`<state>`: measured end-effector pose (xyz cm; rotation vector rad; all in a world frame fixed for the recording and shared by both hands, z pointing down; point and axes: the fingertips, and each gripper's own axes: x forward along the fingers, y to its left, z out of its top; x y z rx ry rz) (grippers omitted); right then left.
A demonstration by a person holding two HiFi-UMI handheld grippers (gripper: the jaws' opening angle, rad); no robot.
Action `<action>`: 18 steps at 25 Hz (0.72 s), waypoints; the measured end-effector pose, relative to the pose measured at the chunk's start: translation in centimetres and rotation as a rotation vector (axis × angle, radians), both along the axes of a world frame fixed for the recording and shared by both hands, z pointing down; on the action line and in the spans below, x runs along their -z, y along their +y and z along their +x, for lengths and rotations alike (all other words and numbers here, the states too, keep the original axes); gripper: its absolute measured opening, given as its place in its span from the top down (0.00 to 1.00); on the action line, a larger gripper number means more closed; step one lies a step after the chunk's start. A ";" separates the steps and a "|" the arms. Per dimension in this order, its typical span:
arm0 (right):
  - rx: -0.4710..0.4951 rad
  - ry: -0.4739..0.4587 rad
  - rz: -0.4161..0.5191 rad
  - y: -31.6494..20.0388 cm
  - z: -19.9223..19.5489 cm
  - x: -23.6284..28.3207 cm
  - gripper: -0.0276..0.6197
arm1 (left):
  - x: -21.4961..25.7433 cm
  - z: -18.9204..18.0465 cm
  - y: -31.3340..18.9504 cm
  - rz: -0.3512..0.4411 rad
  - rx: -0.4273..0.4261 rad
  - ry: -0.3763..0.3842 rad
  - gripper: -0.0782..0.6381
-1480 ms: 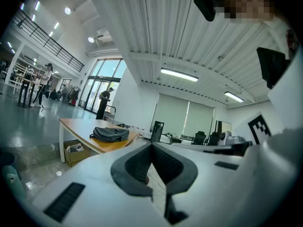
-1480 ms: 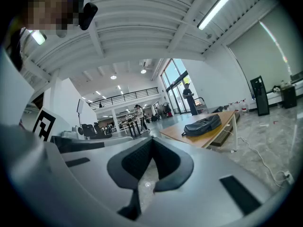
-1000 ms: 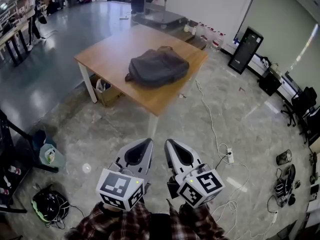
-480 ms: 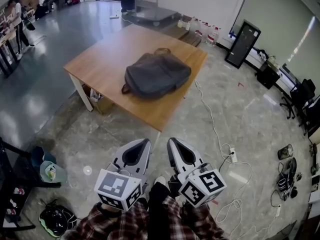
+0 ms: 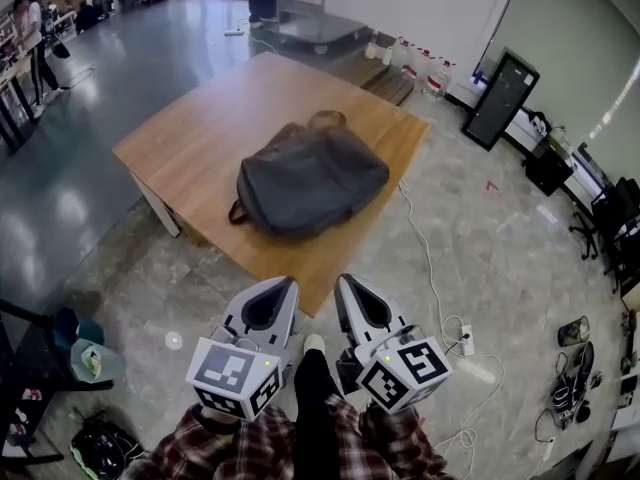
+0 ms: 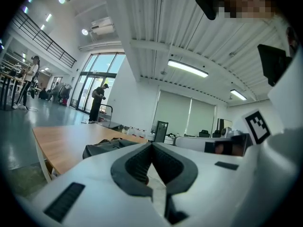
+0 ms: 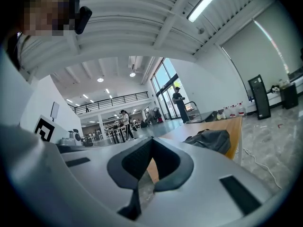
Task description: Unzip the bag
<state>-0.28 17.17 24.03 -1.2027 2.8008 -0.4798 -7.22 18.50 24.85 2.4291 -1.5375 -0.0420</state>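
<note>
A dark grey backpack (image 5: 310, 178) lies flat on a wooden table (image 5: 195, 133), close to the table's near corner. Both grippers hang in front of the person's body, over the floor and well short of the table. My left gripper (image 5: 285, 281) has its jaw tips touching, shut and holding nothing. The right gripper (image 5: 343, 281) sits beside it, also shut and empty. In the left gripper view the backpack (image 6: 106, 146) shows just beyond the left gripper (image 6: 151, 144). The right gripper view has the backpack (image 7: 210, 139) at right, past the right gripper (image 7: 151, 140).
White cables (image 5: 430, 263) and a power strip (image 5: 465, 340) lie on the floor right of the table. A black panel (image 5: 500, 100) stands at the back right, a flat cart (image 5: 310, 28) behind the table. The person's leg (image 5: 312, 388) is between the grippers.
The table and backpack have come closer and larger in the head view as the person steps forward. Both grippers stay together, shut, near the body.
</note>
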 end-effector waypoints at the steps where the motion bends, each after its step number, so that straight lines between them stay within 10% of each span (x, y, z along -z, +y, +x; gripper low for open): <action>1: 0.013 0.005 0.004 -1.8 0.2 0.3 0.95 | 0.3 0.3 -1.9 0.003 0.011 0.003 0.88; 18: 0.193 0.027 -0.031 -20.3 2.1 1.3 0.95 | 1.4 2.8 -19.8 -0.031 0.173 0.009 0.88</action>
